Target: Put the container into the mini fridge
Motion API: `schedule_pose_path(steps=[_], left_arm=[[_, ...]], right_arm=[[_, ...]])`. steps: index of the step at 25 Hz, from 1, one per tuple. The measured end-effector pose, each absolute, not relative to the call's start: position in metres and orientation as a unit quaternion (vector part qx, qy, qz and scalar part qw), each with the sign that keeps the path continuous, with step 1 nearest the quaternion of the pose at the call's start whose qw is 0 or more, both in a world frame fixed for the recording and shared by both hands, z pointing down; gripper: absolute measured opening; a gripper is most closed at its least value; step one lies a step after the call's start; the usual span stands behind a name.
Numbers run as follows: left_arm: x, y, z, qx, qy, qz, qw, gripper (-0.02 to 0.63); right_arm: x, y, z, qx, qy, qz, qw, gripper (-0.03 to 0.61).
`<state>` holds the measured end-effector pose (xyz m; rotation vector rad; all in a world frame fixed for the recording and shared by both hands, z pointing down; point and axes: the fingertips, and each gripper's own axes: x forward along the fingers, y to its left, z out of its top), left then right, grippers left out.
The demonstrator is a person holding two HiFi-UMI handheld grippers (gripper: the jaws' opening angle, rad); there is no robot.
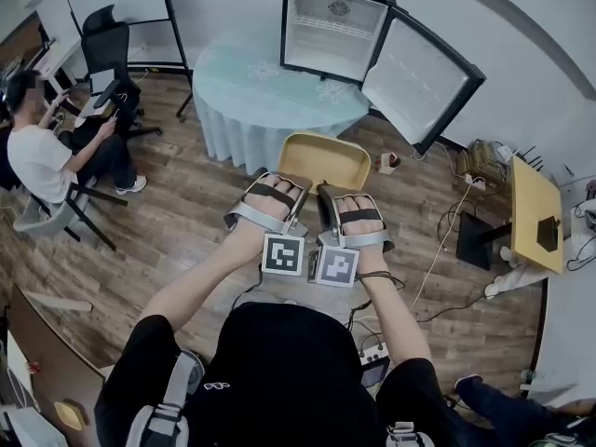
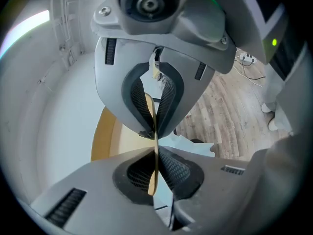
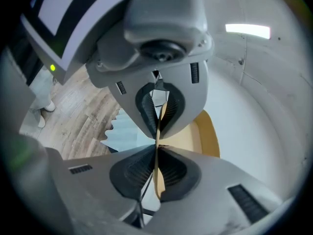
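A tan, shallow container [image 1: 326, 160] is held in the air between me and the round table [image 1: 237, 101]. My left gripper [image 1: 279, 186] is shut on its near rim at the left, and my right gripper [image 1: 333, 194] is shut on the same rim at the right. In the left gripper view the thin rim [image 2: 155, 146] runs pinched between the pads, with the container's body [image 2: 105, 133] to the left. The right gripper view shows the same rim [image 3: 157, 146] clamped, and the container [image 3: 195, 136] to the right. The mini fridge [image 1: 331, 26] stands on the table, its door [image 1: 419, 77] swung open to the right.
A person [image 1: 47, 152] sits on a chair at the far left beside an office chair [image 1: 107, 40]. A wooden desk [image 1: 535, 214] and cables lie at the right. A small box [image 1: 386, 163] sits on the wooden floor below the fridge door.
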<state>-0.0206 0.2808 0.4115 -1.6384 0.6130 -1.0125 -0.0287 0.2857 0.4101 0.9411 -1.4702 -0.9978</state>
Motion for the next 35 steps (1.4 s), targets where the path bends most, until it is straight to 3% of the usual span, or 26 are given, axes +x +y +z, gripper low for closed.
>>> schedule_pose_path(steps=[21,35], left_arm=[[-0.003,0.218,0.402,-0.685,0.283,-0.408,0.533,0.023],[0.000,0.052,0.429,-0.685,0.294,-0.420,0.518,0.025]], right_arm=[[-0.012,0.223,0.404,0.383,-0.609,-0.440,0.537,0.021],[-0.007,0.058,0.433,0.372,-0.615,-0.443,0.536,0.021]])
